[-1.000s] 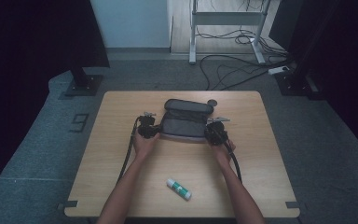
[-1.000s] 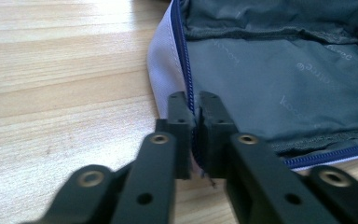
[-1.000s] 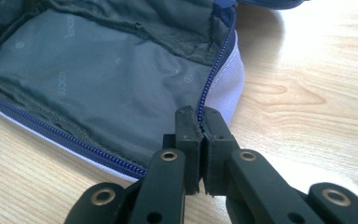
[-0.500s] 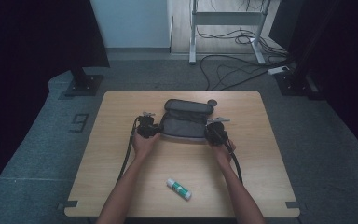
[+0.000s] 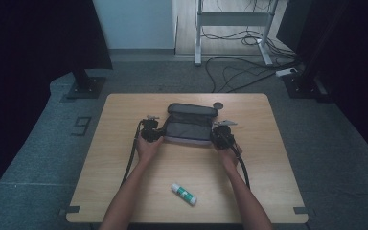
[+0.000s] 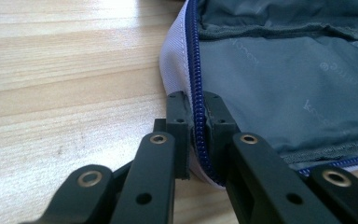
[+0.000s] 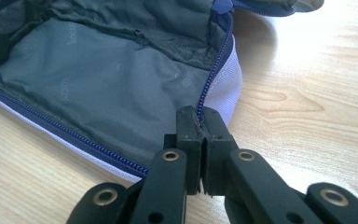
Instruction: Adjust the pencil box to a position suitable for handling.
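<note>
Close up, both the left gripper (image 6: 196, 122) and right gripper (image 7: 200, 128) pinch the open pouch's (image 5: 189, 125) zipper edge; from above, a glue stick (image 5: 184, 193) lies nearer the person, unmoved since earlier, the left jaws having just closed again

Left gripper (image 6: 198, 109): its two black jaws come up from the bottom and have just been closing. They pinch the edge of the pouch.
Pouch (image 6: 279, 79): open, with grey cloth inside and a pale outer edge.
Zipper (image 6: 196, 70): blue teeth run along the pouch edge and pass right between the jaws.
Table (image 6: 70, 79): light wood, on the left, under the pouch.
</note>
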Motion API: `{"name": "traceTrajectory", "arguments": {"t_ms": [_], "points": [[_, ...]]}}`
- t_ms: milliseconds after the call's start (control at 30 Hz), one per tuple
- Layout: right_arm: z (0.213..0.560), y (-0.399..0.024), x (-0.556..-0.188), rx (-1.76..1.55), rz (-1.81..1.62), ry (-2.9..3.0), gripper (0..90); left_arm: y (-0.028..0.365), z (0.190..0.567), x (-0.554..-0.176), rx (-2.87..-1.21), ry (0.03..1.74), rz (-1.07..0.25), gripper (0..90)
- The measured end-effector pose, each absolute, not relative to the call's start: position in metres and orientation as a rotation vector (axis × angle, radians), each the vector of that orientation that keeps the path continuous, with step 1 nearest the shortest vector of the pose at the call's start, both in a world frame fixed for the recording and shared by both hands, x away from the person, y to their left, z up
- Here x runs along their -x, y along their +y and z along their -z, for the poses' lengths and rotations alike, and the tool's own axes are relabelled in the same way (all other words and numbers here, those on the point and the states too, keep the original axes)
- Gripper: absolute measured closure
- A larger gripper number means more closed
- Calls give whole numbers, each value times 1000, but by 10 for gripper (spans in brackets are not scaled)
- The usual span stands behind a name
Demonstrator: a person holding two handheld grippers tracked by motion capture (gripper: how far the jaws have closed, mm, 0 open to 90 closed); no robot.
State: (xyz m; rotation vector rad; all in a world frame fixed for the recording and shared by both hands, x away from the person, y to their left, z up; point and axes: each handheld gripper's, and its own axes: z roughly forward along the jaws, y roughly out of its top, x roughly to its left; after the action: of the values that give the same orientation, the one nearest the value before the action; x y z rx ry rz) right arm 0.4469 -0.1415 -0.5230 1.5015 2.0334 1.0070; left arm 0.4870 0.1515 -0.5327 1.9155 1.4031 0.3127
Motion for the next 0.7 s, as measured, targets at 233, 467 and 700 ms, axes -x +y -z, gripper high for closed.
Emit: {"name": "traceTrajectory", "arguments": {"t_ms": [233, 467, 700], "points": [[505, -143, -437, -1455, -1044, 2012, 868, 154, 511, -475, -1897, 1358, -335, 837], [486, -144, -424, -1415, -1081, 1985, 868, 156, 491, -462, -1879, 1315, -348, 840], [473, -144, -413, -1373, -1123, 1965, 869, 160, 473, -451, -1868, 1273, -372, 843]]}}
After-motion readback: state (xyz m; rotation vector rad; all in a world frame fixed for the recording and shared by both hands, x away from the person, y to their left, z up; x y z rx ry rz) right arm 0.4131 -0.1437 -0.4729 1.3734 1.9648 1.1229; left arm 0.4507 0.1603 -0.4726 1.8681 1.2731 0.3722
